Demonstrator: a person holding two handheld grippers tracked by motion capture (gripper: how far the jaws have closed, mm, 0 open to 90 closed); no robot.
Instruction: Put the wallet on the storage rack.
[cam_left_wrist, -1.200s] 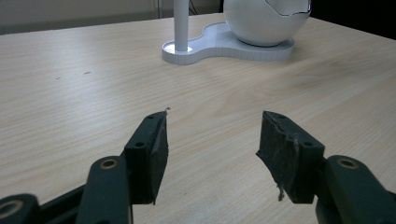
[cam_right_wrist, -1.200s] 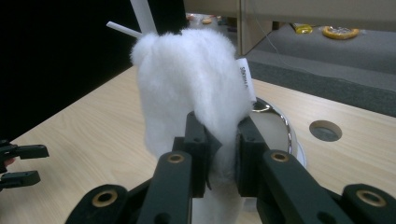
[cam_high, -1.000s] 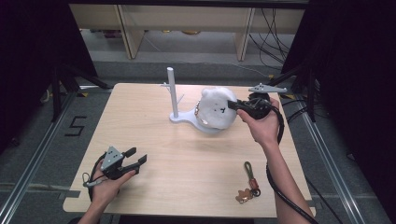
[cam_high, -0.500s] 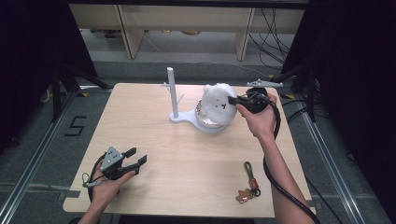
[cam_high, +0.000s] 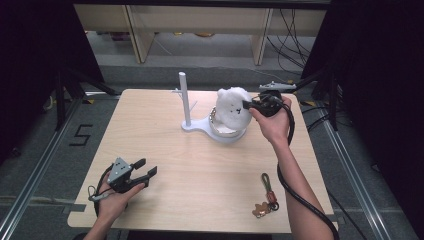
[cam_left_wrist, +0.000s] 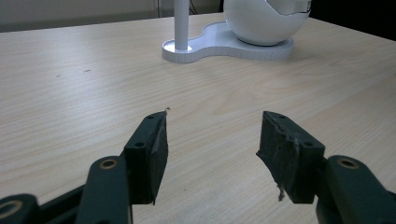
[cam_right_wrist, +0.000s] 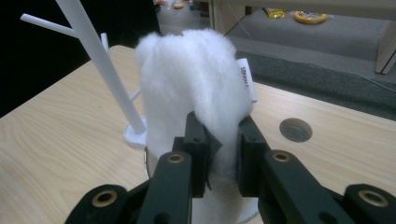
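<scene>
- We see the right hand-held gripper (cam_high: 248, 104) clamped on a white plush toy (cam_high: 231, 106), jaws pressed into the fluffy fabric.
- The plush toy hangs over the white bowl (cam_high: 227, 133) of a stand (cam_high: 186, 102) with an upright pole, at the far side of the table (cam_high: 200, 165).
- We see the left hand-held gripper (cam_high: 146, 171) at the near left corner, jaws spread apart with nothing between them.
- A keychain (cam_high: 266, 192) lies near the right front edge, well apart from both.

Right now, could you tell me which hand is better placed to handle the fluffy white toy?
Right: its claw already pinches the fluffy white toy over the bowl; the left claw sits open, far away.
</scene>
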